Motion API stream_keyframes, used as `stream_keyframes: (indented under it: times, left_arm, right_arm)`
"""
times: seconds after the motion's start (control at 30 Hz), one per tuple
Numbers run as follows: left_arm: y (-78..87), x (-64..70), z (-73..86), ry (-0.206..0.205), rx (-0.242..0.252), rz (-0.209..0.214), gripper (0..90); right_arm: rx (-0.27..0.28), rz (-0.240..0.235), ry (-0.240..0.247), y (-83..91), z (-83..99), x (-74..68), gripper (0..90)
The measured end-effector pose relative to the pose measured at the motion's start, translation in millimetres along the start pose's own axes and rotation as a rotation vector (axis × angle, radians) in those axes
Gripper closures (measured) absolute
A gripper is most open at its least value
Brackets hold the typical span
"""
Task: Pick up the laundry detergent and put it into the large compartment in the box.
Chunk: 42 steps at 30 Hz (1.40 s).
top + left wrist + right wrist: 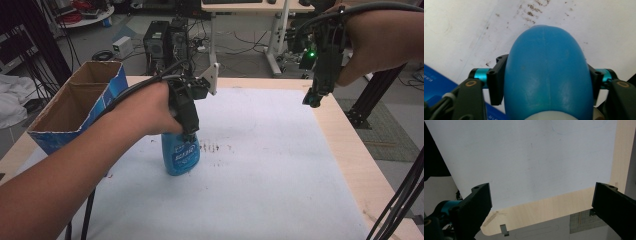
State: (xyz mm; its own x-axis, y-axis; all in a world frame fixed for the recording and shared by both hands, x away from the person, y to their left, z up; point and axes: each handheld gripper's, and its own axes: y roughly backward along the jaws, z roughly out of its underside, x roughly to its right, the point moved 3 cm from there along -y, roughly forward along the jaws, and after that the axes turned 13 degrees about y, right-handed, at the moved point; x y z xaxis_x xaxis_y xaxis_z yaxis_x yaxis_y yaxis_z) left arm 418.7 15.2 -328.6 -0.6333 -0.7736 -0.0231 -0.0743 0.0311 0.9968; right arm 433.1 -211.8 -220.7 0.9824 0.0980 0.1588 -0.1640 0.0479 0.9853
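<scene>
While raised — right claw (311,100) agape.

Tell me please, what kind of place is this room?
Probably a robotics or electronics lab, not a home. Behind the table stand desktop computer towers on the floor among loose cables, and the left gripper, a wired two-jaw tool, grips a blue bottle.

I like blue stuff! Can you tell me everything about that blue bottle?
The blue bottle looks like smooth, shiny plastic, with a rounded body and a label with white writing on its front. It stands upright on the white table cover, near the cardboard box. The left gripper comes down from above and its black jaws press against both sides of the bottle's upper part.
</scene>
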Motion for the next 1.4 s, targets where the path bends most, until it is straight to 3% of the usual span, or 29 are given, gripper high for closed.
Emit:
stream_keyframes:
  times: [0.2, 0.43, 0.53, 0.57, 0.7, 0.9, 1.07, 1.13, 1.23, 1.4]
  left_arm:
    - [-0.1, -0.5, -0.4, 0.017, -0.006, 0.006, 38.8]
    - [0.4, -0.7, -0.6, 0.007, -0.009, 0.003, 39.1]
    - [0.3, 0.3, -0.3, -0.009, -0.004, 0.003, 39.1]
    - [1.4, 2.5, 0.8, -0.050, -0.008, -0.003, 39.1]
    - [4.6, 5.8, 2.4, -0.063, -0.009, 0.002, 39.1]
    - [22.7, 4.8, 4.7, -0.074, -0.014, 0.014, 39.0]
    - [39.3, 1.0, 5.9, -0.067, -0.011, 0.002, 39.0]
    - [48.9, -2.5, 6.9, -0.042, -0.015, -0.001, 39.0]
    - [59.2, -8.3, 8.7, -0.005, -0.029, 0.010, 39.0]
    - [73.4, -17.3, 12.9, 0.015, -0.036, 0.033, 39.0]
  right_arm:
    - [-0.003, -0.005, -0.005, -2.5, -0.8, -0.1, 1.6]
    - [-0.001, -0.002, -0.005, -2.9, -0.7, -0.4, 1.6]
    - [-0.001, -0.003, -0.005, -2.8, -0.6, -0.6, 1.6]
    - [-0.001, -0.004, -0.004, -2.9, -0.6, -0.7, 1.6]
    - [-0.001, -0.005, -0.006, -4.9, -0.6, -1.0, 1.6]
    - [-0.003, -0.007, -0.004, -5.0, -2.3, -1.1, 1.6]
    - [-0.001, -0.004, 0.004, -4.8, -3.1, -0.9, 1.6]
    - [-0.004, -0.004, 0.001, -5.1, -3.6, -1.5, 1.6]
    - [-0.001, 0.000, 0.000, -4.8, -3.8, -1.6, 1.7]
    - [-0.003, 0.003, 0.006, -4.6, -4.6, -1.7, 1.7]
